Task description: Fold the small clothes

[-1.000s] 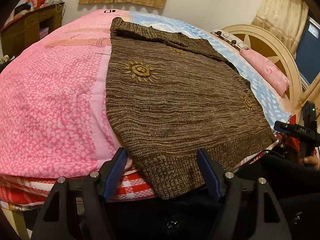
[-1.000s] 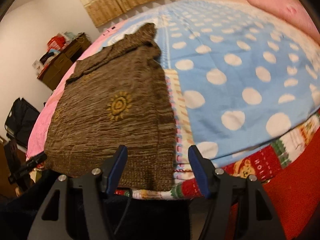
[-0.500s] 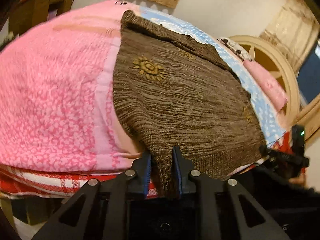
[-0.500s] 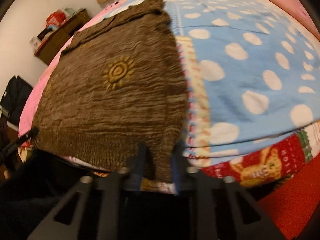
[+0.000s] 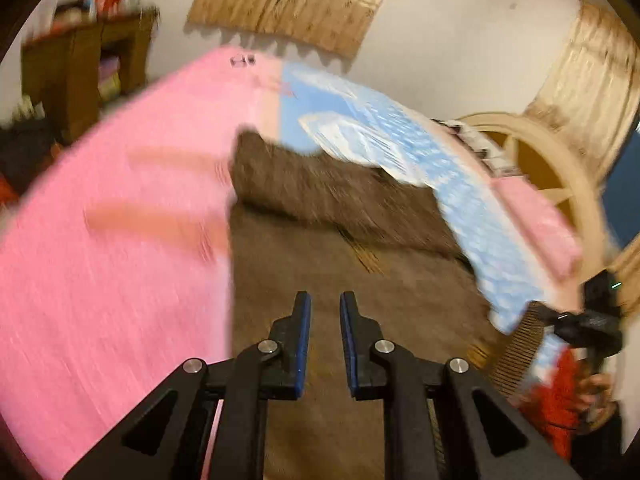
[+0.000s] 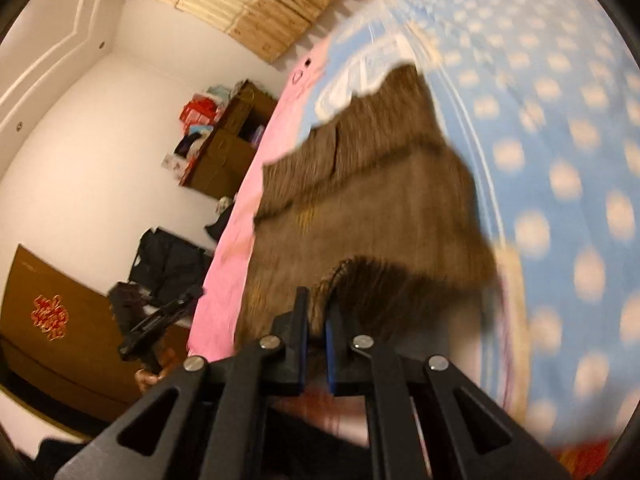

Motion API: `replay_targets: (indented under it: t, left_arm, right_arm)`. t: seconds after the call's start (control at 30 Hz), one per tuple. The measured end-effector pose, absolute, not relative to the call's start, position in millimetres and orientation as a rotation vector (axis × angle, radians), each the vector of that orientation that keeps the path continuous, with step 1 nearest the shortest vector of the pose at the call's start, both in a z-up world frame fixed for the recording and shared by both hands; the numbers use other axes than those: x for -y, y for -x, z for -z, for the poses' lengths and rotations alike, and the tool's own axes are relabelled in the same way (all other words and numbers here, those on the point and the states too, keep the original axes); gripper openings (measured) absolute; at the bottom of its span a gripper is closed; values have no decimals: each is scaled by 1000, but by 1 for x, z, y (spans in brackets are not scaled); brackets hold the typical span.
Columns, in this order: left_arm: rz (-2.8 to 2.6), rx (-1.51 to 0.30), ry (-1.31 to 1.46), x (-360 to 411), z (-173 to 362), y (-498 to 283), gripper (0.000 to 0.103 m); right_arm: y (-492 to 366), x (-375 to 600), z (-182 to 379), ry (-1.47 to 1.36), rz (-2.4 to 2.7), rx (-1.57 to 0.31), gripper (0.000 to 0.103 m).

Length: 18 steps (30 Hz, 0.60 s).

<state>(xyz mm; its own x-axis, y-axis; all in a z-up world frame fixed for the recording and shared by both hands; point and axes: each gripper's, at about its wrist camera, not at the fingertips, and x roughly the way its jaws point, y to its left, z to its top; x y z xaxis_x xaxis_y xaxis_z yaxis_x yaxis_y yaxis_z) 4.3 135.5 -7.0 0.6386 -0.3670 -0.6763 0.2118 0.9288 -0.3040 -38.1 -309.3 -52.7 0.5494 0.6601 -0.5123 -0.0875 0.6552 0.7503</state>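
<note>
Heavy motion blur in both views, so details are rough. The brown knit sweater [image 5: 340,208] lies on the bed, straddling the seam between the pink quilt half [image 5: 120,240] at 9 o'clock and the blue dotted half [image 6: 560,160] at 3 o'clock. Its far end sits at about 12 o'clock from both tongs and its near hem is up off the bed edge at 6 o'clock. The left gripper [image 5: 322,300] has its jaws closing. Brown knit fills the narrow gap between them and hangs on down past them, so this reads as a pinch on the hem corner, though blur hides the pad contact. The right gripper [image 6: 316,300] is clenched on the other hem corner, with a ribbed fold of knit bunched up between and just above its jaws. In the left wrist view, ribbed hem also shows at 4 o'clock, hanging by the other tool. In the right wrist view, the other tool and a hand show at 8 o'clock. The far part of the sweater has a darker doubled band across it, possibly sleeves or the top already turned in, but I can't tell for sure. Progress judgement: early to middle, with both corners secured and the hem-to-collar fold only begun. Still to do are carrying the hem over toward 12 o'clock, laying it down square, letting go, and probably one more fold to make it compact.
</note>
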Motion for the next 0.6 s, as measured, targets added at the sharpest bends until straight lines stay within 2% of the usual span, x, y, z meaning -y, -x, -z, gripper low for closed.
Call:
replay_targets:
  t: [0.2,0.23,0.27,0.33,0.37,0.4,0.43,0.47,0.53,0.6]
  left_arm:
    - [337,-752,19,-140,3,-17,16]
    - [336,-755,0,-144,7,-13,16]
    - [335,-762,-8,-153,12,-6,19]
    - [327,-789,0,-172,26,8,32]
    - [305,-809,10,-185,36,18,47]
    - [285,-812,21,-194,42,26,56]
    - [264,-809,36,-202,47,33,56]
    - [247,-808,54,-209,52,39,56]
    - [224,-815,86,-216,57,46,56]
    - [199,-807,122,-225,59,55,56]
  right_arm:
    - [-30,328,85,-731,-264,-878,10]
    - [-32,331,94,-733,-238,-892,13]
    - [-31,328,98,-715,-221,-893,13]
    - [-24,315,92,-660,-259,-868,17]
    - [-18,301,86,-637,-330,-851,34]
    - [-11,286,79,-625,-397,-842,48]
    - [0,272,71,-624,-466,-835,85]
    - [10,252,66,-625,-547,-818,102]
    - [30,209,58,-577,-709,-798,100]
    - [45,155,56,-455,-868,-865,87]
